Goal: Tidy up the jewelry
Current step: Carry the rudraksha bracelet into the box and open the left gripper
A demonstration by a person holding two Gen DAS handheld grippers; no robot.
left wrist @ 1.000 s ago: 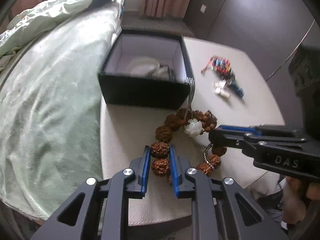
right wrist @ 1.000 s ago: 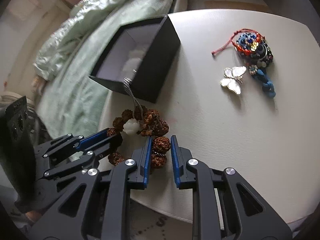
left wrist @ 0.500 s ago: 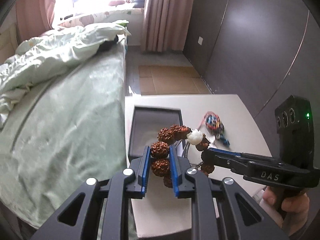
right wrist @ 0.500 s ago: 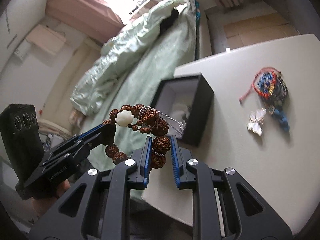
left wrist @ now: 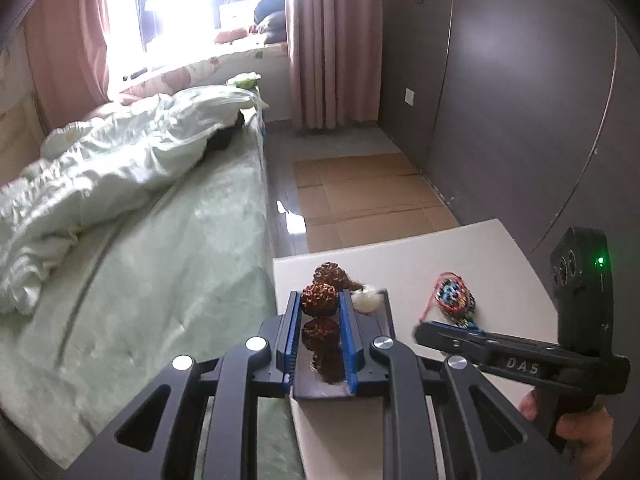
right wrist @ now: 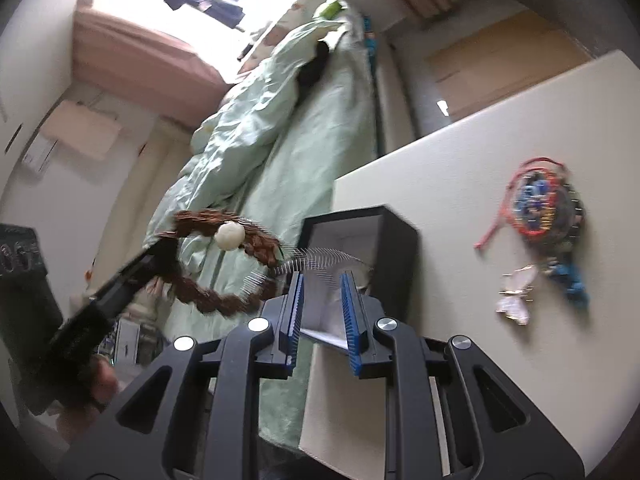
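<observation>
Left wrist: left gripper clamps knobbly brown seed-bead bracelet — right gripper slightly parted, nothing between pads.

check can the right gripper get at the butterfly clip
Probably yes: the butterfly clip lies uncovered on the table, nothing stands between it and the right gripper, whose jaws look empty.

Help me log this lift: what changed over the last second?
The brown bead bracelet left the table: the left gripper, still clamped on it, raised it into the air near the black box. The right gripper held a bead earlier; now nothing sits between its fingers and the bracelet hangs beside it. The box, the colourful beaded piece and the butterfly clip stayed put.
</observation>
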